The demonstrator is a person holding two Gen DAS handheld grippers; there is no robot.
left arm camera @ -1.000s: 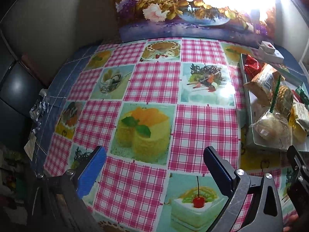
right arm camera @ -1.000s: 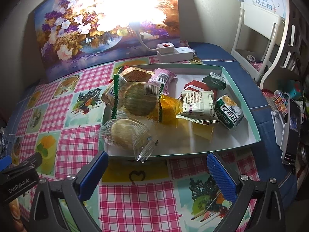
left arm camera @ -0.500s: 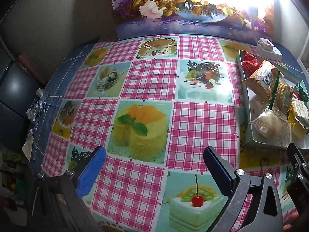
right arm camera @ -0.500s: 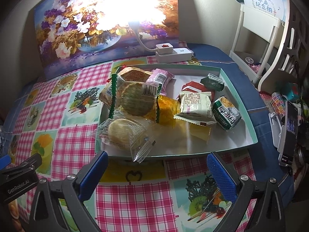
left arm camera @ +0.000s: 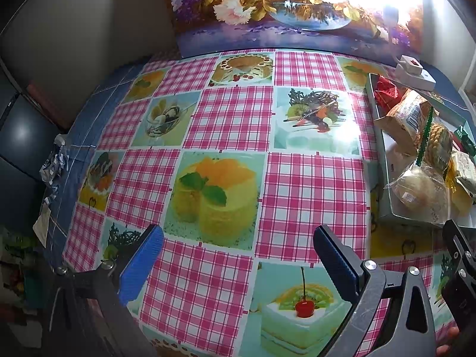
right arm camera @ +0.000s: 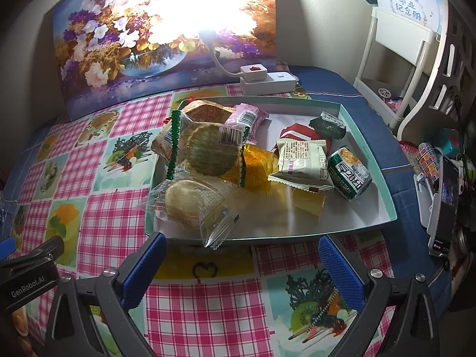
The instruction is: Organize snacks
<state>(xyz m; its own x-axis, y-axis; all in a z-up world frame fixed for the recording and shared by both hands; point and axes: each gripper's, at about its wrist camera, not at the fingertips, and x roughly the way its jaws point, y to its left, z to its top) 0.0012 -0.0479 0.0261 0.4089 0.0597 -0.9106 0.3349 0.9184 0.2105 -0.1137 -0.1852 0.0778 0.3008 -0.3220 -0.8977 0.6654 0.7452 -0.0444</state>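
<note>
Two gaping grippers, left gripper labelled GenRobot.AI, snack marked 20

A lived-in home room. The counter wears a glossy pink-checked plastic cloth printed with cakes and desserts. A large painted picture of flowers in a vase leans against the plain wall, beside a white power strip with a red switch. A white plastic shelf rack holds small household clutter.
</note>
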